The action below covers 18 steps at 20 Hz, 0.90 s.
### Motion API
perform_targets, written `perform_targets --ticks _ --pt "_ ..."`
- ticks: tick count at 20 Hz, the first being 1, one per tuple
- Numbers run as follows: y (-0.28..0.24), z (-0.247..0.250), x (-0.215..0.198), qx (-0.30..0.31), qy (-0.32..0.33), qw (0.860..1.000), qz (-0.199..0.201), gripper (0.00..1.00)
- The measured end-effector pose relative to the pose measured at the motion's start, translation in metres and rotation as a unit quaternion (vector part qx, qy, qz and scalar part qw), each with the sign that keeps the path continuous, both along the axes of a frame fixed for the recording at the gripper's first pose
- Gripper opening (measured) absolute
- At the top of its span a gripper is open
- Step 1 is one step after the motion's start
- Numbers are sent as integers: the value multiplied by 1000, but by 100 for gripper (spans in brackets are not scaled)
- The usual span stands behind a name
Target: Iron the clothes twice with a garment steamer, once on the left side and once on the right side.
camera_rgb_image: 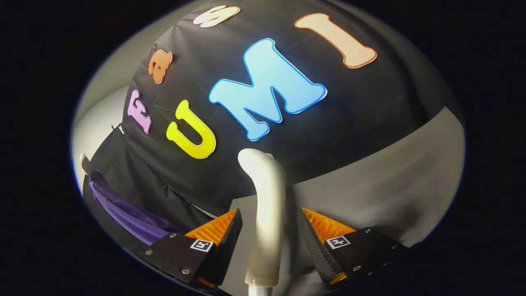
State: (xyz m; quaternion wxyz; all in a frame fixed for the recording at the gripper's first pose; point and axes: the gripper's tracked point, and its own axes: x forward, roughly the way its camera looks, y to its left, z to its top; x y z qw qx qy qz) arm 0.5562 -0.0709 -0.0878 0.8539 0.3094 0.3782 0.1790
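Note:
The white curved handle of the garment steamer [267, 197] stands upright between my fingers, with a metal stub showing at its lower end. My gripper [270, 213] is open around the handle, and a dark gap shows on each side between the pads and the handle. Its rounded top rises past the fingertips in front of the black cloth wall. A purple garment [123, 216] hangs off to the left beyond the left finger [213, 232], under a pale hanger end [84, 159]. The steamer's head is hidden.
The black cloth wall [370, 111] stands close ahead. A grey surface [390, 185] runs below it to the right of the handle. A dark cloth [135, 172] hangs behind the purple garment.

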Motion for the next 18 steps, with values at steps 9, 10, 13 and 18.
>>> perform_targets --ticks 9,10,13,18 --pt "17 -10 -13 92 60 994 15 57" --pt "13 -7 -15 96 61 993 8 52" --pt "15 -1 -12 99 54 994 1 38" --pt "7 38 -23 81 -21 996 -13 35"
